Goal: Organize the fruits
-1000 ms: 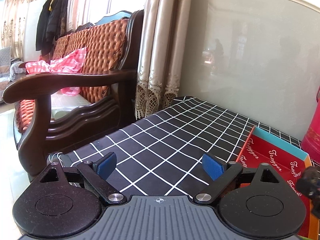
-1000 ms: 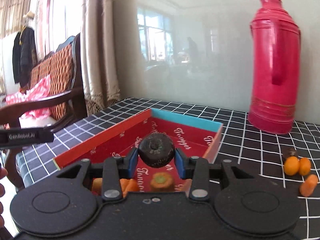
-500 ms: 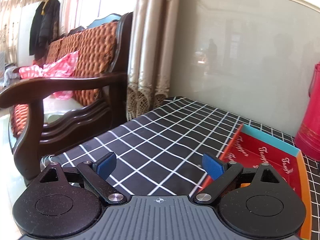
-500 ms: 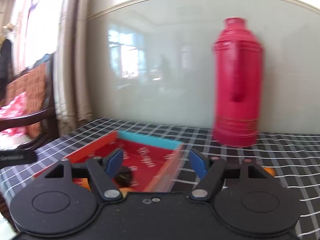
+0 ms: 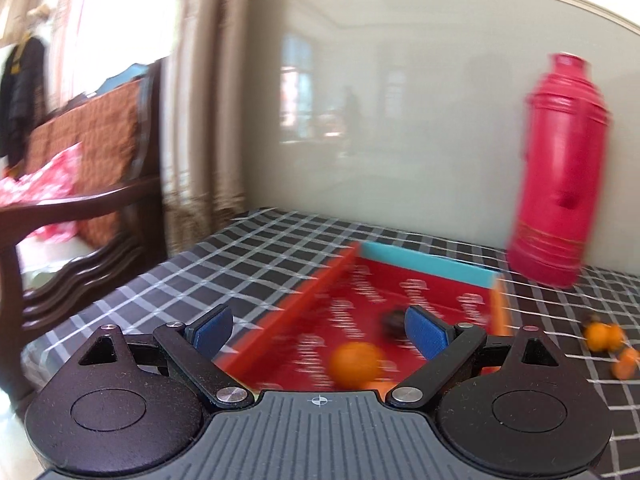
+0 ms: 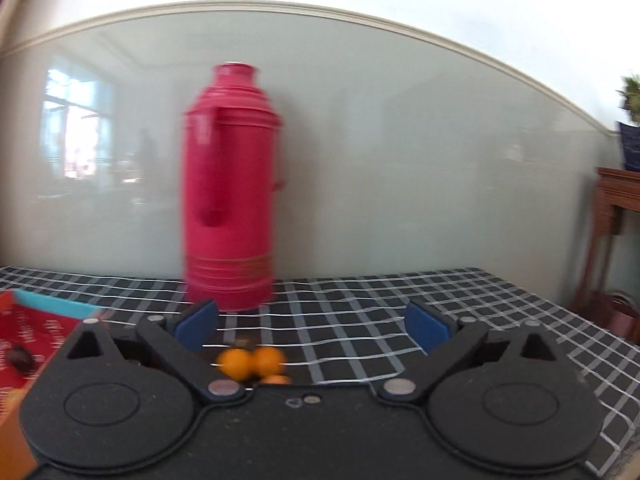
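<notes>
Our right gripper (image 6: 312, 326) has just been opening and now stands spread wide with nothing between its blue pads; past them, a cluster of small orange fruits (image 6: 252, 362) lies on the black checked tablecloth (image 6: 400, 312). Our left gripper (image 5: 318, 330) is spread wide as well, holding nothing, over the red box (image 5: 400, 292) with its turquoise far wall. Inside the box we see an orange fruit (image 5: 354, 362) and a dark round fruit (image 5: 394, 320), the latter partly hidden by the left gripper's pad. A tall pink thermos (image 6: 230, 188) stands upright against the glossy wall behind the loose fruits, just beyond the box's far right corner. Beside the table's left edge are a wooden armchair (image 5: 92, 200) and curtains (image 5: 208, 100). Both views are motion-blurred.
</notes>
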A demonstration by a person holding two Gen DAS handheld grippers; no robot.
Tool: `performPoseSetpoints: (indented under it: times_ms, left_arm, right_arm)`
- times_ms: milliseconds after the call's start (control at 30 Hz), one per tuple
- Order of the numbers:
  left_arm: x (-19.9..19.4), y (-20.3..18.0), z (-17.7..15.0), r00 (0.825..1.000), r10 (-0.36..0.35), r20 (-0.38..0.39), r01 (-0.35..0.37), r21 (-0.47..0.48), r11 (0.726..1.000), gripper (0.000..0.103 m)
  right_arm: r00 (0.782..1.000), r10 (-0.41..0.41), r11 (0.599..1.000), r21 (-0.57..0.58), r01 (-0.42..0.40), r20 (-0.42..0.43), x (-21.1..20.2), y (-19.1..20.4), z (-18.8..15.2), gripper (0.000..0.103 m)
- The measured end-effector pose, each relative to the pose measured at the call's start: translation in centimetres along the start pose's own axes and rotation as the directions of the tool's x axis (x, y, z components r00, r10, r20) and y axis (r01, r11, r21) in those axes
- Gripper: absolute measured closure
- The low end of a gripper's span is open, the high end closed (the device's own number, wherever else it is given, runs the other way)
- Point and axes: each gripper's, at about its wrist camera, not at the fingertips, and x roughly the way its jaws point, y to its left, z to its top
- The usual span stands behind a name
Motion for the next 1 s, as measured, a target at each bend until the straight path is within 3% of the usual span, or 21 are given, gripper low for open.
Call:
performPoseSetpoints:
  times_ms: [167, 400, 567, 767, 867, 933, 1000]
  left_arm:
    - [-0.5, -5.8, -0.4, 0.989, -0.145, -0.032, 0.147, 0.098, 0.984, 0.011]
    - [-1.4, -14.5, -2.0, 0.949, -0.303, -0.082, 0.314, 0.236, 0.92, 0.011]
    - [-0.8, -19.4, -2.9, 0.922, -0.361, -0.138, 0.386, 0.259, 0.886, 0.011]
    - [0.0, -24.1, -3.7, 0.909, -0.386, -0.16, 0.417, 0.293, 0.86, 0.012]
    - [0.7, -25.6, -4.0, 0.898, -0.398, -0.188, 0.439, 0.298, 0.848, 0.025]
    - [1.2, -26.4, -4.3, 0.89, -0.401, -0.218, 0.452, 0.294, 0.842, 0.04]
    - [2.1, -26.9, -4.4, 0.883, -0.4, -0.246, 0.46, 0.285, 0.841, 0.046]
  right_arm:
    - [0.976, -0.214, 0.976, 0.028, 0.215, -0.034, 1.2, -3.9, -0.5, 0.006]
    - [0.905, -0.425, 0.905, 0.03, 0.425, -0.008, 0.8, -7.8, -1.1, 0.006]
    - [0.905, -0.423, 0.904, 0.046, 0.425, -0.047, 1.2, -10.2, -1.7, 0.006]
    - [0.91, -0.41, 0.906, 0.089, 0.414, -0.067, 1.5, -12.5, -1.8, 0.006]
    - [0.919, -0.387, 0.911, 0.122, 0.394, -0.079, 1.6, -13.3, -1.7, 0.006]
    - [0.925, -0.37, 0.917, 0.128, 0.378, -0.084, 1.5, -13.3, -1.6, 0.006]
    - [0.932, -0.352, 0.924, 0.13, 0.361, -0.084, 1.6, -13.4, -1.6, 0.006]
